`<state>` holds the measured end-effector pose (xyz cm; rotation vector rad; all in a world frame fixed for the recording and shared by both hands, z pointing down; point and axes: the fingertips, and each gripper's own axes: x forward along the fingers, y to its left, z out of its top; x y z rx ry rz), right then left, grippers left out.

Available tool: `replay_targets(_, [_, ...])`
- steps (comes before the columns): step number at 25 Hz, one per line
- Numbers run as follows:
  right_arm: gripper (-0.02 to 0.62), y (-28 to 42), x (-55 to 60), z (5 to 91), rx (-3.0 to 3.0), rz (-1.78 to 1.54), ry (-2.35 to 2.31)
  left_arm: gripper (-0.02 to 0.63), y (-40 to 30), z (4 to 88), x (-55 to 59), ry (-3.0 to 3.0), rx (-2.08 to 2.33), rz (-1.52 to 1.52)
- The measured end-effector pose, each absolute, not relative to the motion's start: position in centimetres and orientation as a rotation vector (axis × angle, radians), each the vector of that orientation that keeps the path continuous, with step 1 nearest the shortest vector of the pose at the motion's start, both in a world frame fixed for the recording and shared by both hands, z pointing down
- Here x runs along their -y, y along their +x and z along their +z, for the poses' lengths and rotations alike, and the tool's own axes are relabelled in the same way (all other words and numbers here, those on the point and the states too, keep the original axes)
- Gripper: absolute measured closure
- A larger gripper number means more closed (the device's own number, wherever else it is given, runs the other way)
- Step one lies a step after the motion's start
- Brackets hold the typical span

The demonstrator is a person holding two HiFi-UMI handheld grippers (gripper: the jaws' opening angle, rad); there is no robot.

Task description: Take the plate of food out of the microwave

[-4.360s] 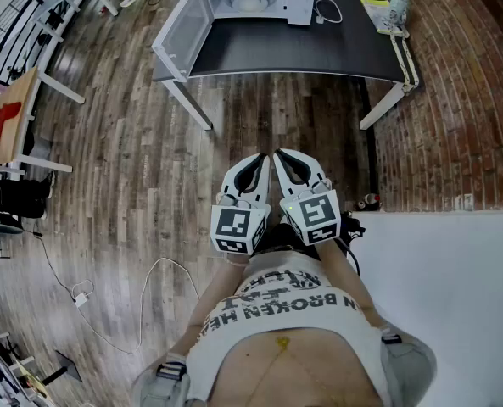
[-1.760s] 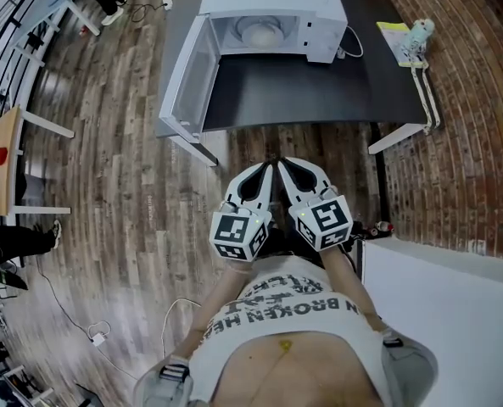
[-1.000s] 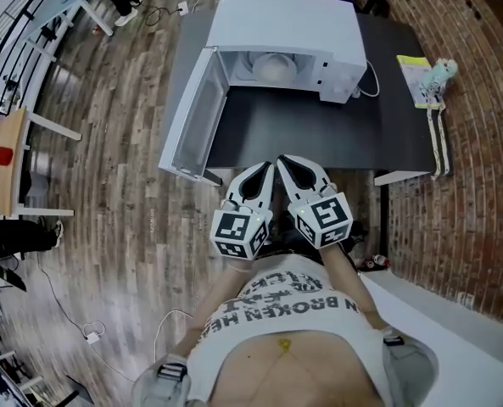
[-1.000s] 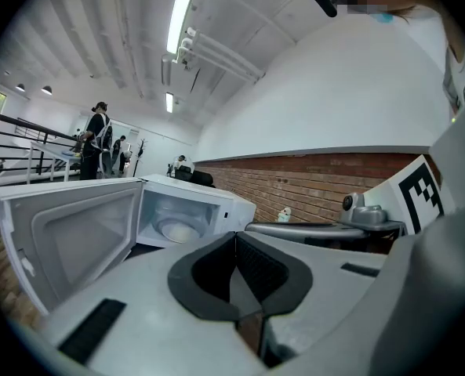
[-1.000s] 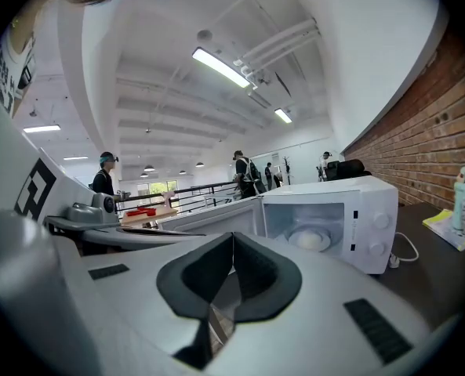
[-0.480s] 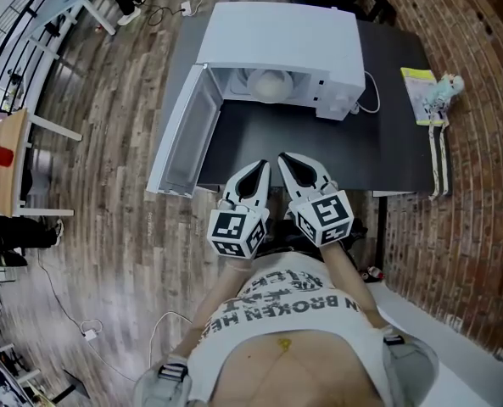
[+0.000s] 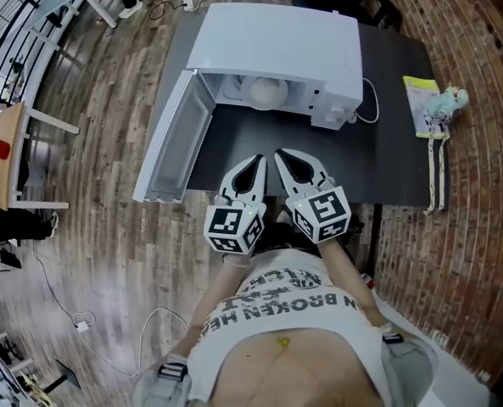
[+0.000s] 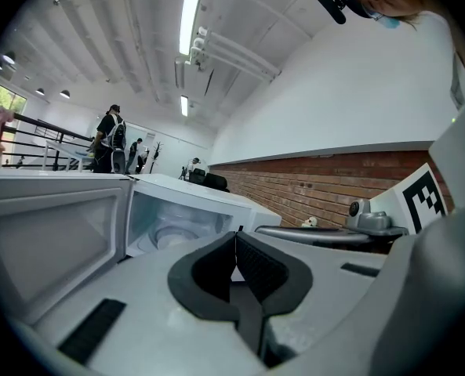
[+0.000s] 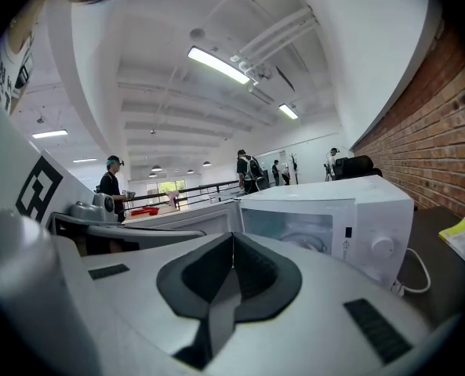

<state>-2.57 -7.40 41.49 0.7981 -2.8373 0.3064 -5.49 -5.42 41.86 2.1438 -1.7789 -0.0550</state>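
Your left gripper (image 7: 256,161) and right gripper (image 7: 283,158), lower centre, both have jaws pressed together on nothing, held side by side short of the microwave (image 7: 276,45). The plate (image 7: 266,91) sits inside at upper centre, and the door (image 7: 175,138) hangs open, giving access.

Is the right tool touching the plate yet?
Apart. Head view shows bare table between the right tool and the plate inside the microwave.

white plate (image 7: 266,91) in open micro (image 7: 276,41)
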Motion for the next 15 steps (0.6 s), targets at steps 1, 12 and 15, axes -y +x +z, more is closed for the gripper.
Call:
replay_targets(1, [0.586, -2.7, 7.6, 41.6, 2.836, 0.311, 0.791, 0.597, -5.6, 42.0, 5.5, 2.138, 1.779, -0.051])
replay_targets(12, [0.586, -6.1, 11.2, 42.3, 2.796, 0.342, 0.875, 0.597, -9.6, 42.5, 9.2, 2.154, 1.712, -0.059])
replay_targets(15, [0.586, -7.5, 12.7, 42.0, 2.781, 0.339, 0.926, 0.597, -10.9, 41.9, 11.2, 2.207, 1.664, -0.053])
